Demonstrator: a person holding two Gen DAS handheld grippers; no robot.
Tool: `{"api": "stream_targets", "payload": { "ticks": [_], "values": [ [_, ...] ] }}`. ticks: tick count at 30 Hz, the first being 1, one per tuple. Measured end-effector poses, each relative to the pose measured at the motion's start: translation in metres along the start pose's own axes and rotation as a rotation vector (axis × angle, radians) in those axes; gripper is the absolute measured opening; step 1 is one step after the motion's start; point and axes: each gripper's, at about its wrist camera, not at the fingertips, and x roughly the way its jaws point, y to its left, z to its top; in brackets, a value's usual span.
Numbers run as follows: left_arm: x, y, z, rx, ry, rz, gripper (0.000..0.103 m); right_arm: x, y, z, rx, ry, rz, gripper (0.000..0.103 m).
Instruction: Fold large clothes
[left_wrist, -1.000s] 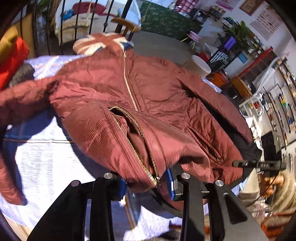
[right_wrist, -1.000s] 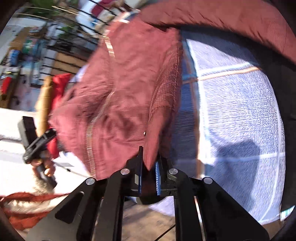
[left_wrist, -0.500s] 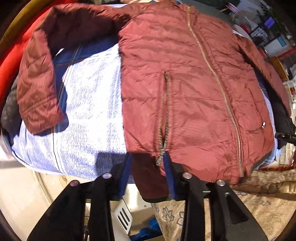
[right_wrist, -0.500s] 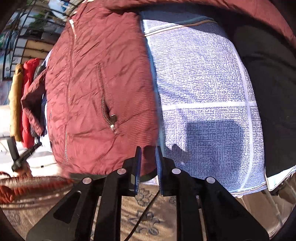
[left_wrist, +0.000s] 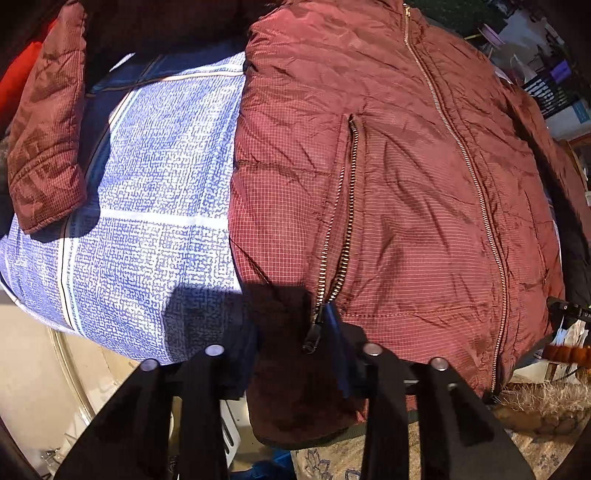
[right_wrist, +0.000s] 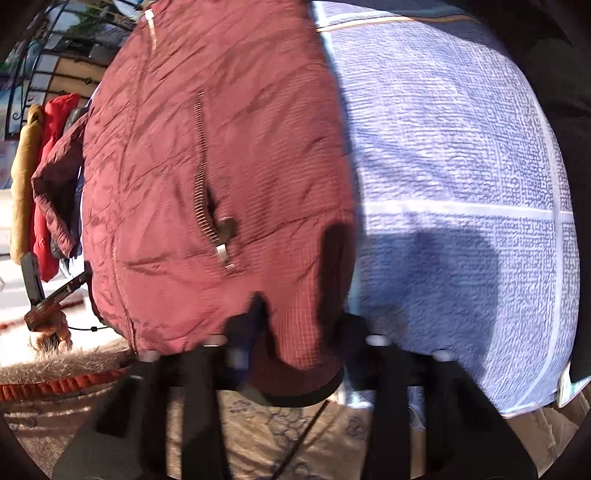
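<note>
Covering most of both views: blue-and-white patterned bedspread (left_wrist: 147, 206), pale cross stripes, laid over the bed. Spread flat on top of it, front up: maroon quilted jacket (left_wrist: 388, 184), gold centre zipper (left_wrist: 469, 162) closed, hem hanging over the near edge of the bed. Lying out to the side on the bedspread in the left wrist view only: one sleeve (left_wrist: 48, 147), cuff toward the camera. Seen in the right wrist view only: the opposite sleeve (right_wrist: 55, 192) drooping off the far edge, beside a red garment (right_wrist: 51, 155) and a tan one (right_wrist: 22, 177) hanging there, plus a wrought-iron bed frame (right_wrist: 40, 74) behind. Showing below the hem in both: floral-patterned rug (right_wrist: 266, 424).

Gripping nothing visibly in either case. Left claw (left_wrist: 291, 347): jaws spread wide at the hem corner, dark fabric sitting between them without being pinched, right blue pad just beside the pull of the pocket zipper (left_wrist: 343, 229). Right claw (right_wrist: 299, 332): blurred, jaws likewise wide apart, the other hem corner drooping in the gap. Visible from the right wrist alone: second pocket zipper (right_wrist: 203, 177), partly undone, silver pull (right_wrist: 225, 253) dangling. Small at the left margin there: the other handheld tool and the hand (right_wrist: 51, 325) holding it.
</note>
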Motion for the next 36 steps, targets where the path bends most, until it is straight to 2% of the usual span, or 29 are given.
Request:
{"api": "stream_targets", "payload": {
  "ticks": [1,2,4,5,7,8,10,12,13,14,15,17,20,23,27,29,33,36],
  "values": [
    [-0.005,-0.002,-0.001,0.017,-0.01,0.02,0.014,-0.006,0.007,-0.004,-0.039,-0.022,-0.019,0.021],
    [-0.01,-0.001,-0.003,0.033,-0.021,0.081,0.007,-0.011,0.016,-0.007,-0.087,-0.039,-0.042,0.018],
    [-0.011,0.005,-0.006,0.029,-0.007,0.073,0.007,-0.016,0.025,-0.012,-0.149,-0.063,-0.078,0.017],
    [-0.01,0.006,-0.006,0.023,0.006,0.072,0.011,-0.016,0.026,-0.013,-0.16,-0.068,-0.087,0.017],
    [-0.001,0.01,-0.001,0.019,0.019,0.089,0.013,-0.01,0.017,-0.013,-0.136,-0.057,-0.093,0.018],
    [-0.002,0.01,0.003,0.022,0.022,0.102,0.013,-0.006,0.014,-0.011,-0.114,-0.048,-0.091,0.021],
    [-0.005,0.004,0.01,0.029,0.018,0.13,0.02,-0.002,0.006,-0.008,-0.054,-0.03,-0.086,0.029],
    [-0.018,0.001,0.017,0.019,-0.016,0.124,0.041,-0.002,0.005,-0.008,-0.038,-0.021,-0.105,0.038],
    [-0.026,-0.002,0.024,0.007,-0.044,0.119,0.046,-0.005,0.004,-0.009,-0.037,-0.026,-0.119,0.045],
    [-0.037,-0.002,0.028,-0.01,-0.076,0.113,0.056,-0.009,0.004,-0.011,-0.035,-0.039,-0.127,0.049],
    [-0.05,-0.001,0.033,-0.031,-0.109,0.109,0.067,-0.014,0.002,-0.012,-0.026,-0.053,-0.124,0.049],
    [-0.07,-0.001,0.041,-0.069,-0.163,0.111,0.075,-0.025,-0.003,-0.011,0.0,-0.078,-0.117,0.049],
    [-0.095,-0.007,0.058,-0.085,-0.218,0.117,0.077,-0.05,-0.019,-0.008,0.089,-0.152,-0.076,0.05],
    [-0.097,-0.037,0.083,-0.07,-0.268,0.12,0.079,-0.078,-0.036,0.006,0.207,-0.252,-0.008,0.05],
    [-0.092,-0.085,0.089,-0.045,-0.292,0.08,0.082,-0.111,-0.073,0.027,0.397,-0.402,0.033,0.051],
    [-0.085,-0.117,0.089,-0.012,-0.274,0.031,0.082,-0.12,-0.098,0.031,0.52,-0.458,0.009,0.051],
    [-0.065,-0.165,0.073,0.054,-0.209,-0.057,0.082,-0.134,-0.131,0.033,0.669,-0.561,-0.008,0.051],
    [-0.057,-0.189,0.058,0.164,-0.172,-0.039,0.082,-0.141,-0.161,0.029,0.774,-0.614,0.006,0.051]
  ]
}}
